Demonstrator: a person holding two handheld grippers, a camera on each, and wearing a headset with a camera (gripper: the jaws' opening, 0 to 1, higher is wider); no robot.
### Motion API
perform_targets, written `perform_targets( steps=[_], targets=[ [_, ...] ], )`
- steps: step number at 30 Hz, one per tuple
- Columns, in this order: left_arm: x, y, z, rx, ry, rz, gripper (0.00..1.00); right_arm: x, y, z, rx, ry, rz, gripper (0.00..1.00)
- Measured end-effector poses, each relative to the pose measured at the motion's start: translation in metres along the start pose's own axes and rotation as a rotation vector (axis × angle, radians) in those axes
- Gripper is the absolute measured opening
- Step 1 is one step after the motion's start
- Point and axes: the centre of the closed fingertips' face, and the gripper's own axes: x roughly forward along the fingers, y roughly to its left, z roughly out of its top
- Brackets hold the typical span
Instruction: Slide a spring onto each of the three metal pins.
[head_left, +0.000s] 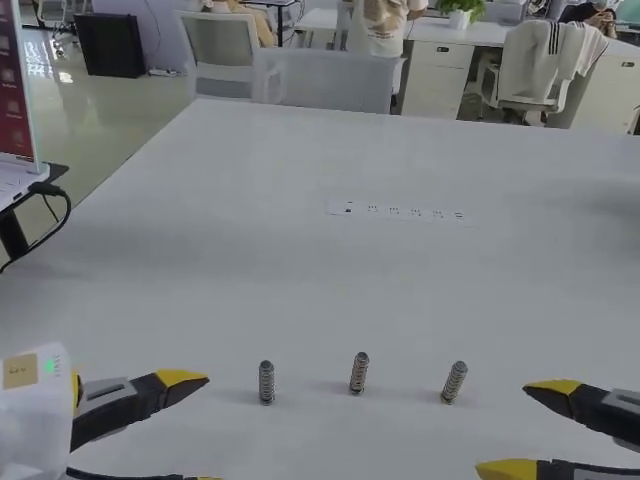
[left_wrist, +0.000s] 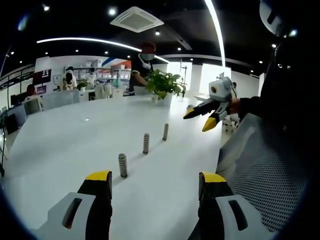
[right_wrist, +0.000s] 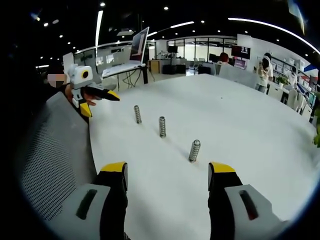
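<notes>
Three springs stood in a row near the front edge of the white table (head_left: 330, 280), well apart from each other: left spring (head_left: 266, 382), middle spring (head_left: 359, 373), right spring (head_left: 454, 382). The first two stood upright and the right one leaned a little. Each coil had a darker cap at its top; the pins inside could not be told from the coils. Nothing touched them. In the head view the left gripper (head_left: 195, 428) sat low at the left, beside the left spring, its yellow-tipped jaws apart and holding nothing. The right gripper (head_left: 512, 428) sat low at the right, beside the right spring, jaws likewise spread and empty. In the left gripper view the own jaws stood wide (left_wrist: 156, 177), with the row running away ahead and the left spring (left_wrist: 122, 165) nearest; the right gripper (left_wrist: 205, 117) hung past the far end, above the table edge. In the right gripper view the jaws gaped (right_wrist: 168, 169), the right spring (right_wrist: 194, 150) was closest, and the left gripper (right_wrist: 97, 100) showed beyond the row. A socket strip (head_left: 395, 211) lay set into the table farther back. A mesh chair back (left_wrist: 260, 165) stood at the near edge. A potted plant (left_wrist: 162, 85) sat at the far end.
</notes>
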Motion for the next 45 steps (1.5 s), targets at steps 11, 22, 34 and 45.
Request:
perform_targets(
  steps=[11, 22, 34, 45],
  targets=[
    [-0.001, 0.002, -0.002, -0.017, 0.002, 0.013, 0.70, 0.001, 0.000, -0.003, 0.014, -0.037, -0.005, 0.90],
    [-0.001, 0.003, -0.006, -0.042, 0.002, 0.025, 0.77, 0.001, 0.000, 0.001, 0.019, -0.060, -0.009, 0.96],
    [-0.001, 0.008, -0.010, -0.070, -0.001, 0.046, 0.91, 0.003, 0.000, 0.001, 0.034, -0.055, -0.012, 0.97],
    [0.001, 0.010, -0.010, -0.091, -0.006, 0.052, 0.98, 0.004, -0.003, 0.001, 0.044, -0.059, -0.021, 0.97]
  ],
)
